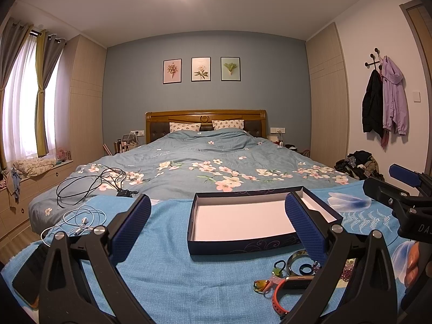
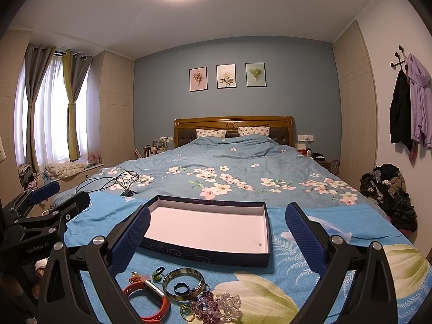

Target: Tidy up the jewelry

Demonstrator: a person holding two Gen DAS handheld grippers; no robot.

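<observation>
— Where was the jewelry?
— Heaped on the blue blanket (image 2: 189, 268) at the foot of the bed (image 2: 243, 167), just in front of the empty box (image 2: 208, 255): an orange band (image 2: 147, 301), a bangle (image 2: 183, 284), a blue ring (image 2: 181, 287), purple beads (image 2: 208, 307).
— And the fingers?
— Both pairs were spread wide, holding nothing. The left gripper (image 1: 218, 229) hovered over bare blanket beside the heap, the right gripper (image 2: 217, 239) above it.

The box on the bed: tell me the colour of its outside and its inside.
The box is dark navy outside with pale swirls, white inside. The right wrist view shows it best.
</observation>
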